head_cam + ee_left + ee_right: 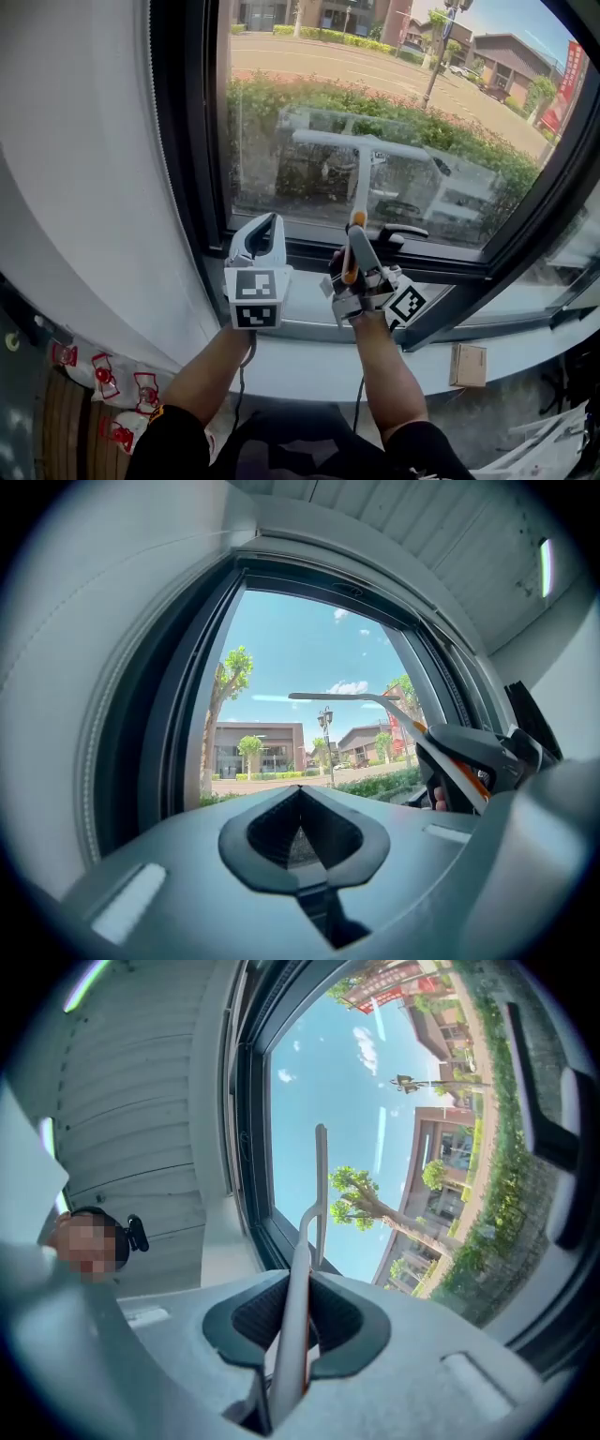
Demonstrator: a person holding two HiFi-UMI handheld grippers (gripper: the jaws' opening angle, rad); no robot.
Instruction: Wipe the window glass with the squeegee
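Observation:
The squeegee [361,150] has a white T-shaped blade lying against the lower part of the window glass [309,103], its bar level. Its white and orange handle runs down into my right gripper [355,246], which is shut on it just above the sill. In the right gripper view the handle [298,1316] passes between the closed pads and the blade [321,1185] stands ahead against the sky. My left gripper [263,240] rests by the frame's lower left corner, shut on nothing. In the left gripper view its pads [302,794] meet, and the blade [337,697] shows to the right.
A black window frame [192,141] borders the glass, with a black window handle [401,231] right of the gripper. The white sill [309,328] runs below. A white wall [84,169] stands at left. A small cardboard box [468,364] and red-and-white packets [103,384] lie lower down.

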